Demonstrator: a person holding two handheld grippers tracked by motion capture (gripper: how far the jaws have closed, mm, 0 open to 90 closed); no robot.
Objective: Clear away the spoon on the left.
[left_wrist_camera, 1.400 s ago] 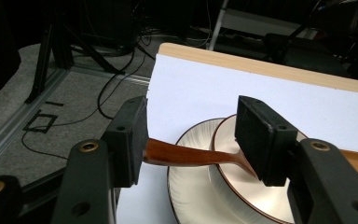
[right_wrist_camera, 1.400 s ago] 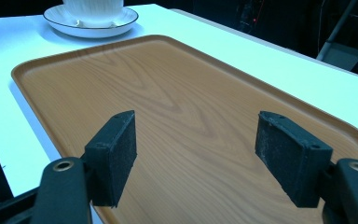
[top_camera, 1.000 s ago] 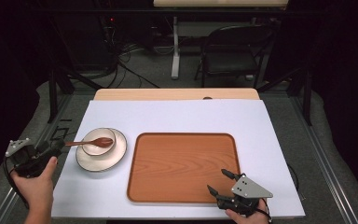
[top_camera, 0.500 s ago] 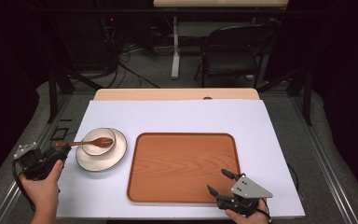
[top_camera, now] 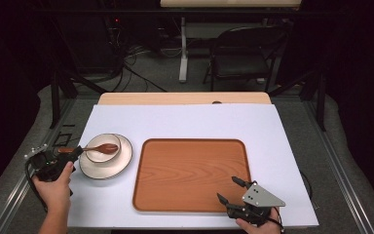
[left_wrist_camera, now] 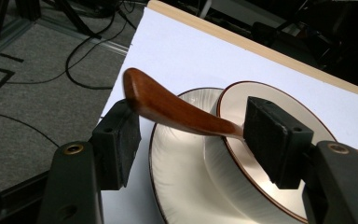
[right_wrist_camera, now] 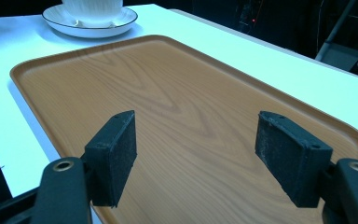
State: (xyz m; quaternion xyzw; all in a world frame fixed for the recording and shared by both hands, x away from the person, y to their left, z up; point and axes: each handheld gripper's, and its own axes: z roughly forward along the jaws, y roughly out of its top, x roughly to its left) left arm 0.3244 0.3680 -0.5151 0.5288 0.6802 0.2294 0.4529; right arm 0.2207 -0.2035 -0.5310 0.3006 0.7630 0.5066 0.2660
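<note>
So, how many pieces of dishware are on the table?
2. A small bowl sits on a saucer at the table's left, beside the wooden tray. A wooden spoon rests in the bowl.

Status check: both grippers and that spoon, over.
Left gripper open, jaws astride wooden spoon handle. Right gripper open, empty over tray. Spoon rests in bowl. Nothing obstructing.

Bowl point(top_camera: 103, 147) and saucer point(top_camera: 108, 164) crowd the spoon point(top_camera: 90, 148) at three o'clock; open table point(top_camera: 185, 124) lies at twelve.

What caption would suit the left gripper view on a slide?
Open hand-held gripper straddling a wooden spoon's handle, above bowl and saucer.
</note>
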